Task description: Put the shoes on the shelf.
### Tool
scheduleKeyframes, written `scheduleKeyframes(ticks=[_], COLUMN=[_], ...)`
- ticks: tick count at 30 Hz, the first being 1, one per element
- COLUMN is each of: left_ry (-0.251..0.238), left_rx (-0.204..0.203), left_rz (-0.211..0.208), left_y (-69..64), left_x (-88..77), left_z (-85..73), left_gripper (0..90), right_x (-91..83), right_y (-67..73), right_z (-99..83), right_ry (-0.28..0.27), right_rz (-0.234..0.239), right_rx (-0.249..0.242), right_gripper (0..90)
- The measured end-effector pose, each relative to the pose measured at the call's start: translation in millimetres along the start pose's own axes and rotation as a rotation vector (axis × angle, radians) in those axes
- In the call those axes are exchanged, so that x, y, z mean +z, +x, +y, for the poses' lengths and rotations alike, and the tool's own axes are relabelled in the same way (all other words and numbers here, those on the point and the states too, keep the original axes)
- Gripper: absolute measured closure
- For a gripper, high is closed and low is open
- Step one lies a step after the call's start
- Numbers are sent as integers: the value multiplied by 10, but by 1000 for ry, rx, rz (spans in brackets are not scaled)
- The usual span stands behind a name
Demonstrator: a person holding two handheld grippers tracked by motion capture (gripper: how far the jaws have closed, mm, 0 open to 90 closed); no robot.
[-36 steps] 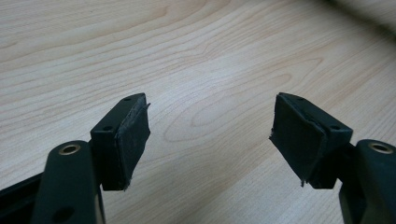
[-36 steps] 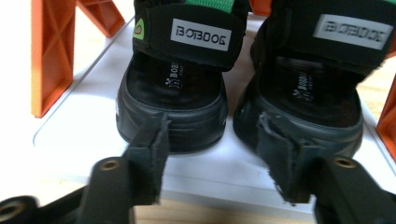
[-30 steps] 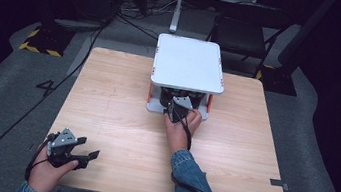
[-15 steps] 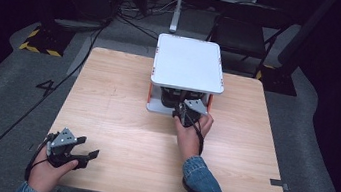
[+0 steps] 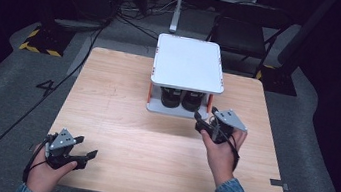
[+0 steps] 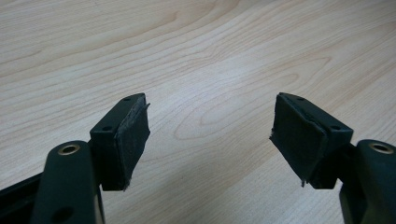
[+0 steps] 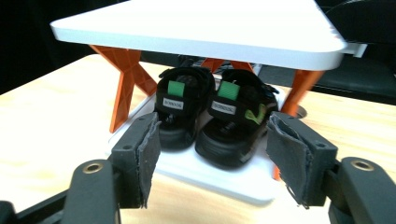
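A dark room with grey carpet surrounds a pale wooden table (image 5: 119, 119) with fine, wavy grain and rounded corners. Beyond the table stand a black chair (image 5: 240, 32) and loose cables on the floor.

At the far middle of the table sits a small 2-tier shoe rack (image 5: 189, 63): smooth white plastic shelves with rounded corners, joined by orange X-shaped struts. On its lower shelf, under the top shelf, rests a pair of black sandals (image 7: 210, 116), side by side, heels toward the person, each with a green tab and a small white label.

The right gripper (image 5: 205, 125), held in a hand with a denim cuff, hovers just in front of the rack's right corner, apart from the sandals. Its 2 black jaws, faced with frayed dark foam pads, have just been opening; they stand wide with nothing between them.

The left gripper (image 5: 84, 157) rests low at the near left edge of the table, jaws spread wide and empty over bare wood.

Compared with 1 second ago, the right gripper has drawn back from inside the rack's lower shelf and risen; the left gripper has stayed put.
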State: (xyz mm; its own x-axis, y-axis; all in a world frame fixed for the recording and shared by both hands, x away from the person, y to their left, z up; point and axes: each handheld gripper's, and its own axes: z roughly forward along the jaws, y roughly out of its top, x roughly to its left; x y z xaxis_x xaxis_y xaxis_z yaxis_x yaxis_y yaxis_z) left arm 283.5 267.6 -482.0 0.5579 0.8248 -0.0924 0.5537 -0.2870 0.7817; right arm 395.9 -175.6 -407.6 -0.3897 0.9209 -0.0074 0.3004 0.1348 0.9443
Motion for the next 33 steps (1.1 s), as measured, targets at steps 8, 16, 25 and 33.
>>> scheduleKeyframes(ticks=[8, 16, 25, 33], left_ry=[13, 30, 58, 64], left_rx=[12, 14, 33, 46], left_rz=[17, 27, 74, 85], left_y=[11, 47, 82, 92], left_x=[48, 110, 152, 180], left_z=[30, 53, 59, 48], left_gripper=[266, 244, 217, 190], right_x=[-455, -811, -922, -813], right_y=[-451, -918, -1349, -1427], right_z=[-30, -217, -904, -1144], right_ry=[57, 165, 226, 307], right_rz=[67, 96, 256, 154], right_rx=[-38, -88, 21, -71], right_gripper=[322, 289, 311, 220])
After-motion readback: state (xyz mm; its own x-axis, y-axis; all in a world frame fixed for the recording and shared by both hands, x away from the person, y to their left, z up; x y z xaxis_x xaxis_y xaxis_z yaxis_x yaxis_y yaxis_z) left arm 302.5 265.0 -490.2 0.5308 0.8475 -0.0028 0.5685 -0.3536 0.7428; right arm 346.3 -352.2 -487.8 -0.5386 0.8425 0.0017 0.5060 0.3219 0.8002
